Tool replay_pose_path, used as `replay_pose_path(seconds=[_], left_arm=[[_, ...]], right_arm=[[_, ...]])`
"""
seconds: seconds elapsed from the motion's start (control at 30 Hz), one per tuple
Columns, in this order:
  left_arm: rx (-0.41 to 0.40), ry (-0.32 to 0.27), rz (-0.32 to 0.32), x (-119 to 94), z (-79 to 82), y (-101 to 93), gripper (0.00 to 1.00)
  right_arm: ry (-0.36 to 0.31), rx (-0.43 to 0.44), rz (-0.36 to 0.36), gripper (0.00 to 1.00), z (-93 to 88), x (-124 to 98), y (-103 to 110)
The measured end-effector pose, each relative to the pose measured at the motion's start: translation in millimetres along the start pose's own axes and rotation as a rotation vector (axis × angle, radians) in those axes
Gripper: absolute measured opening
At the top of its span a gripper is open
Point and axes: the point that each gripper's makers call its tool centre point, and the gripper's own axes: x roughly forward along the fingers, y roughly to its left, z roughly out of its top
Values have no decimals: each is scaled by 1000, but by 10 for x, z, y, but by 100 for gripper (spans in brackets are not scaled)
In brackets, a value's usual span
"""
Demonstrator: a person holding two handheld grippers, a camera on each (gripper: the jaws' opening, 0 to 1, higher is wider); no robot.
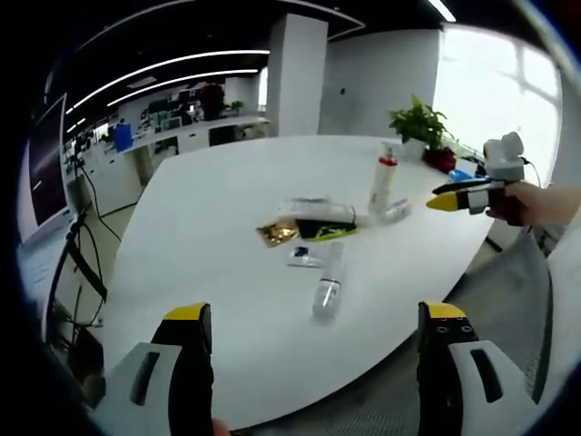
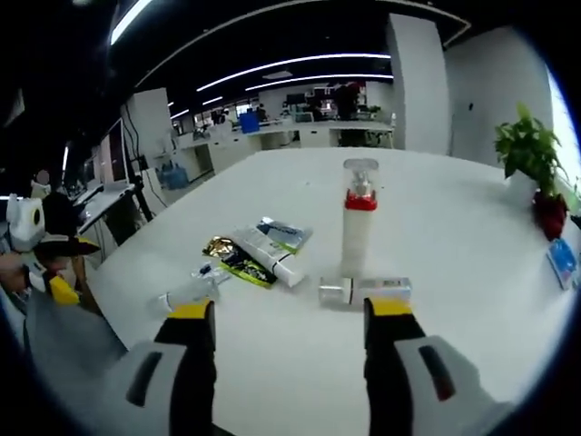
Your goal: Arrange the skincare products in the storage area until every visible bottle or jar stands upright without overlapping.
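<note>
table [image 2: 472, 272]: white, products clustered mid-table
tall bottle [image 2: 357, 225]: upright, red collar, clear cap
small bottle [image 2: 365, 290]: on its side at the tall bottle's base, just ahead of right jaws
clear bottle [image 1: 329, 282]: lying flat, label unreadable
tube [image 2: 269, 255]: flat, over sachets [image 2: 221, 246]; overlaps hard to sort out
left gripper [image 1: 313, 341]: jaws apart, empty, short of table edge
right gripper [image 2: 290, 331]: jaws apart, empty
plant [image 2: 531, 150]: far edge, pot partly cut off
</note>
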Motion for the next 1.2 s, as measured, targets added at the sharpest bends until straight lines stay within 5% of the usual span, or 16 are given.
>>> replay_pose_path(seconds=[0.4,1.2], left_arm=[[-10,0,-7,-9,3,-17,92],[12,25,-21,27,-61,-2,91]], right_arm=[[-13,6,25,73,-34,-194,161],[-28,26,-30,72,-139,-291,73]])
